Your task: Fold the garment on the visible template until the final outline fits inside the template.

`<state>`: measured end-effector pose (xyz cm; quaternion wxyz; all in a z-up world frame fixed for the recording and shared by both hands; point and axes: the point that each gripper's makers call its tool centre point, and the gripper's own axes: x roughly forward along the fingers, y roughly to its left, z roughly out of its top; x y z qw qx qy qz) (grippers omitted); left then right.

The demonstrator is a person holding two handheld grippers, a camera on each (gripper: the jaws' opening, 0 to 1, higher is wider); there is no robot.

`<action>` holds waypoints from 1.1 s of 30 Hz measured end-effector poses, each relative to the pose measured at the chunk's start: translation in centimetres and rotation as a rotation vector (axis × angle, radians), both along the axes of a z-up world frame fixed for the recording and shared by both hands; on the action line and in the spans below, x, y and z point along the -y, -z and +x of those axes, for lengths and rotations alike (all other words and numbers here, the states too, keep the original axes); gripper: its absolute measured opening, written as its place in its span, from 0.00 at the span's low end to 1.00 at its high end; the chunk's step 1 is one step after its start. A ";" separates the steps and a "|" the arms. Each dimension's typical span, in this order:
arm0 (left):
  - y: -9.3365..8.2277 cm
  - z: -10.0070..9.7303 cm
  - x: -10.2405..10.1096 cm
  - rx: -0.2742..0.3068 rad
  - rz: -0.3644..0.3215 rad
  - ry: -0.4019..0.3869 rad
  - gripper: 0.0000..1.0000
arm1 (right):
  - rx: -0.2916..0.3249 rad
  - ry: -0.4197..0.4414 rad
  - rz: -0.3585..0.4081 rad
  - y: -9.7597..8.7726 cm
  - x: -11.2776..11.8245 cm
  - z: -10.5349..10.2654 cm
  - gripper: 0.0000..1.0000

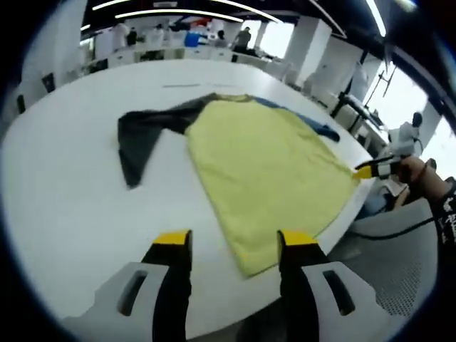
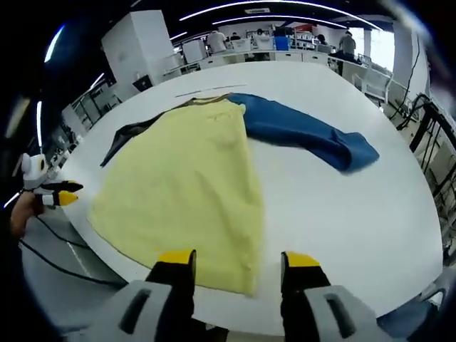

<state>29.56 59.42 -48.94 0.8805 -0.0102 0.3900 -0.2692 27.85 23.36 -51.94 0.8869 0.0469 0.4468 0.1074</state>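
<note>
So the garment [image 1: 263, 171] is spread flat on a big white tabletop [image 1: 64, 206], smooth and slightly glossy with a rounded edge. The body is a soft pale-yellow fabric with a faint nubby, towel-like look, roughly trapezoid in shape, and its hem runs right along the near edge of the tabletop. One sleeve is dark grey [image 1: 139, 139] and lies angled out toward the left side of the tabletop, a bit rumpled at the cuff. The other sleeve is blue [image 2: 306, 135], stretched out toward the right side and bunched into a lumpy end. In the left gripper view that blue sleeve is mostly hidden behind the yellow body, just a sliver peeking out at the far edge.

Left gripper [image 1: 235, 246] hangs over the near edge of the tabletop, jaws spread wide with nothing between them; black fingers with yellow tips, one tip sitting over the yellow hem corner. Can't tell if it actually touches the cloth. Right gripper [image 2: 239, 263] is the same deal, jaws wide apart and empty, hovering at the near edge by the hem.

Can't make out any template outline on the tabletop, honestly. There's a thin dark line past the collar but it's too small to read. Background is blurry benches and people.
</note>
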 end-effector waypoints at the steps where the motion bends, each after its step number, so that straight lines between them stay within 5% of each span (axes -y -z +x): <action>1: -0.2 0.0 0.1 0.005 0.002 0.005 0.54 | 0.003 -0.003 0.003 -0.2 -0.1 0.1 0.51; 7: -1.5 0.2 0.9 0.047 -0.014 0.023 0.69 | 0.040 -0.026 0.046 -1.6 -1.1 0.8 0.68; 16: -3.1 0.5 1.6 0.084 -0.046 0.034 0.85 | 0.125 -0.008 0.084 -3.0 -0.7 2.9 0.81; 33: -4.4 1.0 2.3 0.108 -0.069 0.035 0.99 | 0.216 0.016 0.011 -4.7 5.7 9.2 0.76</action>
